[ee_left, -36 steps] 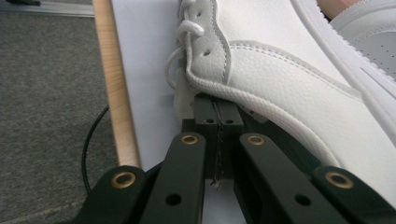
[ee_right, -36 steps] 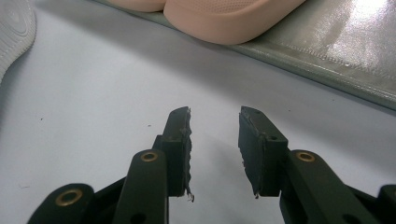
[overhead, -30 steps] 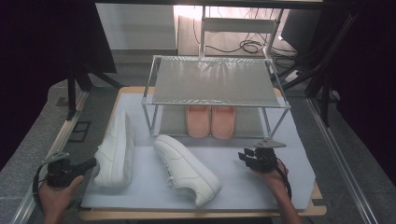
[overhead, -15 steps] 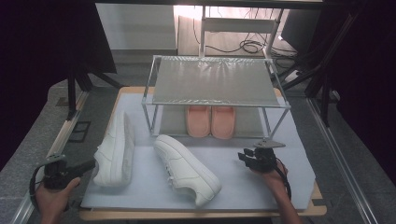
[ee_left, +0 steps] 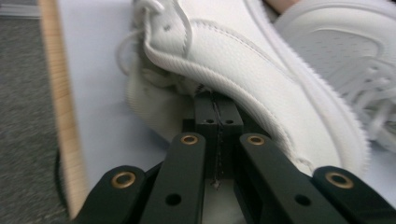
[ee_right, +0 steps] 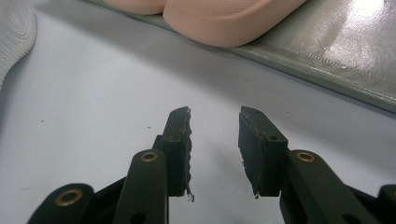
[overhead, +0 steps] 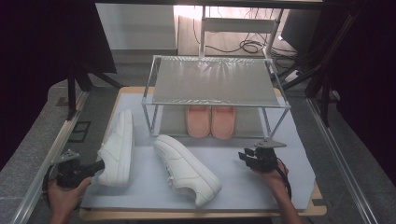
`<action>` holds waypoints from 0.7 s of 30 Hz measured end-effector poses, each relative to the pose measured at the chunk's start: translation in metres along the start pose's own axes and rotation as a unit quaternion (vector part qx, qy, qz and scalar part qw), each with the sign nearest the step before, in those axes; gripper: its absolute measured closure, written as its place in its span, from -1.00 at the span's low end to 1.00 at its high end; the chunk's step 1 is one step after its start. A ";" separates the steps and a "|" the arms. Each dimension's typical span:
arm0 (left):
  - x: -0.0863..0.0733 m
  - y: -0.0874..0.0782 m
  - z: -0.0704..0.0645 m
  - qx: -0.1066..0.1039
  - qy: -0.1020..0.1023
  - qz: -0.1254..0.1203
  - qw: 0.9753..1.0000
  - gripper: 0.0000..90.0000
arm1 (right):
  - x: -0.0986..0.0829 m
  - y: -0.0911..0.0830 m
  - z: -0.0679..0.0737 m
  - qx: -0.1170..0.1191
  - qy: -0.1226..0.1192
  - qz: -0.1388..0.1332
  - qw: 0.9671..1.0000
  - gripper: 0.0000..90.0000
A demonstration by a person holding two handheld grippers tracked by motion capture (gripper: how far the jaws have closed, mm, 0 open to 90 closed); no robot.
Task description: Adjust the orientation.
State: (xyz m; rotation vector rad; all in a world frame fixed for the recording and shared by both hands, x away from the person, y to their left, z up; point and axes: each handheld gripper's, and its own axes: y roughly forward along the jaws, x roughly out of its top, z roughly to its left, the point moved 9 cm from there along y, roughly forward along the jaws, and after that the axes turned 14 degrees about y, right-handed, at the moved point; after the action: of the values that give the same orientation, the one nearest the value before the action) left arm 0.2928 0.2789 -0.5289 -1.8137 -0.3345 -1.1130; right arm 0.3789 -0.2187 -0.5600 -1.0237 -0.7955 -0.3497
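A metal shoe rack (overhead: 212,88) is standing at the far middle of the pale mat (overhead: 261,186) that is covering the tabletop (overhead: 196,215). A pair of pink slippers (overhead: 210,122) is sitting on the lower shelf of the rack, side by side and touching each other.

In front of the rack, toward its left leg, one white sneaker (overhead: 117,148) is lying along the mat's left part. A second white sneaker (overhead: 186,169) is lying just before the rack's front, at a slant, near the first one but apart from it.

The left tool (overhead: 97,166) is staying low, to the front-left of the rack, at the heel end of the left sneaker. In the left gripper view its jaws are pressed together, and they are reaching under the heel collar of this sneaker (ee_left: 261,79); I cannot tell if they are pinching any material.

The right tool (overhead: 244,156) is hovering in front of the rack's right side. In the right gripper view its jaws are standing apart, with bare mat (ee_right: 93,93) between them, holding nothing.
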 end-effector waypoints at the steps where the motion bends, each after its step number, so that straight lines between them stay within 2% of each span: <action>1: 0.002 0.001 -0.003 -0.002 0.003 -0.001 1.000 1.00 | 0.000 0.000 0.000 0.000 0.000 0.000 1.000 0.44; 8: 0.017 0.008 -0.026 -0.026 0.026 -0.006 0.999 1.00 | 0.000 -0.001 0.001 0.001 0.000 0.000 1.000 0.44; 11: 0.021 0.013 -0.033 -0.030 0.037 -0.003 0.999 1.00 | 0.001 -0.002 0.000 0.001 0.001 -0.001 1.000 0.44; 17: 0.020 0.015 -0.031 -0.029 0.031 -0.003 0.999 1.00 | 0.000 -0.002 -0.001 0.001 0.002 -0.001 1.000 0.44; 21: 0.018 0.009 -0.023 -0.019 0.026 -0.007 0.999 1.00 | 0.001 -0.002 -0.001 0.001 0.002 -0.002 1.000 0.44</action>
State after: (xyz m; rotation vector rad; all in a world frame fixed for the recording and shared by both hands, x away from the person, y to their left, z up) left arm 0.2961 0.2516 -0.5163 -1.8150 -0.2977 -1.1828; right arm 0.3785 -0.2205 -0.5582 -1.0200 -0.7934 -0.3549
